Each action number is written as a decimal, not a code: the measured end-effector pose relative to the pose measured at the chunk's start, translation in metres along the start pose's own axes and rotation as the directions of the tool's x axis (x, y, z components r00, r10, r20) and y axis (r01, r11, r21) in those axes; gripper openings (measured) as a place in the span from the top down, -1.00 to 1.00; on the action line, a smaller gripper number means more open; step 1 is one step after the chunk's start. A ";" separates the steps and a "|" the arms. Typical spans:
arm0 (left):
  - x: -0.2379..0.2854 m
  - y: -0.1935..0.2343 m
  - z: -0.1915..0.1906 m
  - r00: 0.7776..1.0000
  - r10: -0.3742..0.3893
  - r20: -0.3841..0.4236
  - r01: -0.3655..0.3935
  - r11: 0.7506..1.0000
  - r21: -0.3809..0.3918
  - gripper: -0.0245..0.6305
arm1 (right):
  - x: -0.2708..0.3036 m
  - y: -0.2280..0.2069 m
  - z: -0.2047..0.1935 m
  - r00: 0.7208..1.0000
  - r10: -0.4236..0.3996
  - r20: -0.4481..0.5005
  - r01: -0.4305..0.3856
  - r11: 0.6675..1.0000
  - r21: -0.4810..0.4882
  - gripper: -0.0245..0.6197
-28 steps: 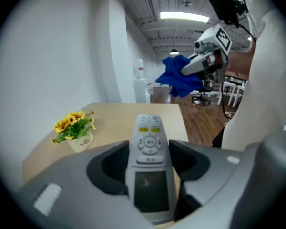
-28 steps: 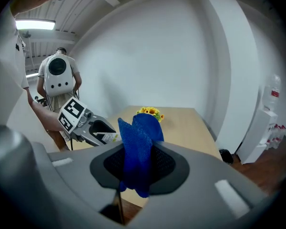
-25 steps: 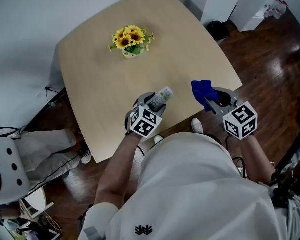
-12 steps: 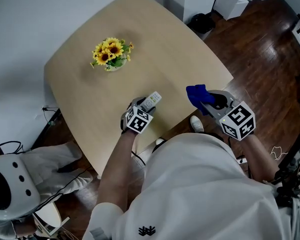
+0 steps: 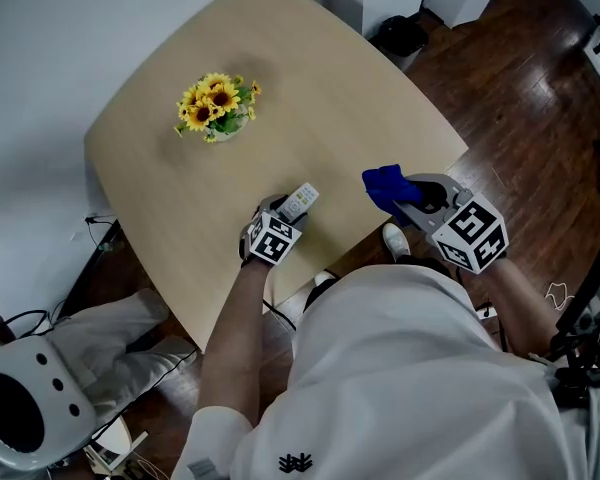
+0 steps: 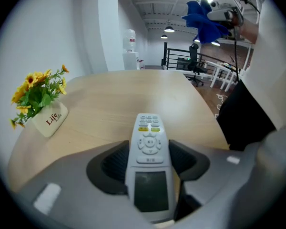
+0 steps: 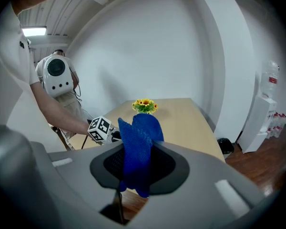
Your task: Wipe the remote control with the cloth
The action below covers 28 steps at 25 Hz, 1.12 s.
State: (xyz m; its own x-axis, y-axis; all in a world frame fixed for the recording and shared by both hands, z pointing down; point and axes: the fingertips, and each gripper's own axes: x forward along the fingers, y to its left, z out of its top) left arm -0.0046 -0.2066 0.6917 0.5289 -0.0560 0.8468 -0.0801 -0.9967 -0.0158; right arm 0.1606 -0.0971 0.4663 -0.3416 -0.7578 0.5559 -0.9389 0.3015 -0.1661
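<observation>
Presently held, item by item.

Left tool: closed on the remote, jaws pinching its display end, with the button end sticking out forward.

Remote: keypad face up, long axis in line with the left tool and pointing away from the person. It sits over the bench near the edge closest to the person. Whether it rests on the top cannot be told.

Right tool: clamped on the cloth, a blue bunch standing out past the jaws.

Cloth: to the right of the remote and well apart from it, near the bench edge.

Flowers: beyond the remote, well apart, to its far left.

Status, as judged: wiping has not begun, since cloth and remote do not touch.

Coming move, as judged: the right tool carries the cloth leftward onto the keypad face, then strokes along the remote's long axis. The left tool acts as holder only.
</observation>
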 end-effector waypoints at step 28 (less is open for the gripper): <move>-0.064 0.011 0.002 0.962 0.257 0.091 -0.244 0.961 -0.128 0.00 | 0.007 -0.007 -0.016 0.995 0.089 0.035 -0.090 0.996 0.006 0.66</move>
State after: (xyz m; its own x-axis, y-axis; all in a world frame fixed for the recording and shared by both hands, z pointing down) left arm -0.0383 -0.2143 0.6361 0.5656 -0.3150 0.7622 -0.3139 -0.9368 -0.1542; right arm 0.1661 -0.0950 0.4842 -0.4253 -0.7474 0.5103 -0.9048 0.3645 -0.2203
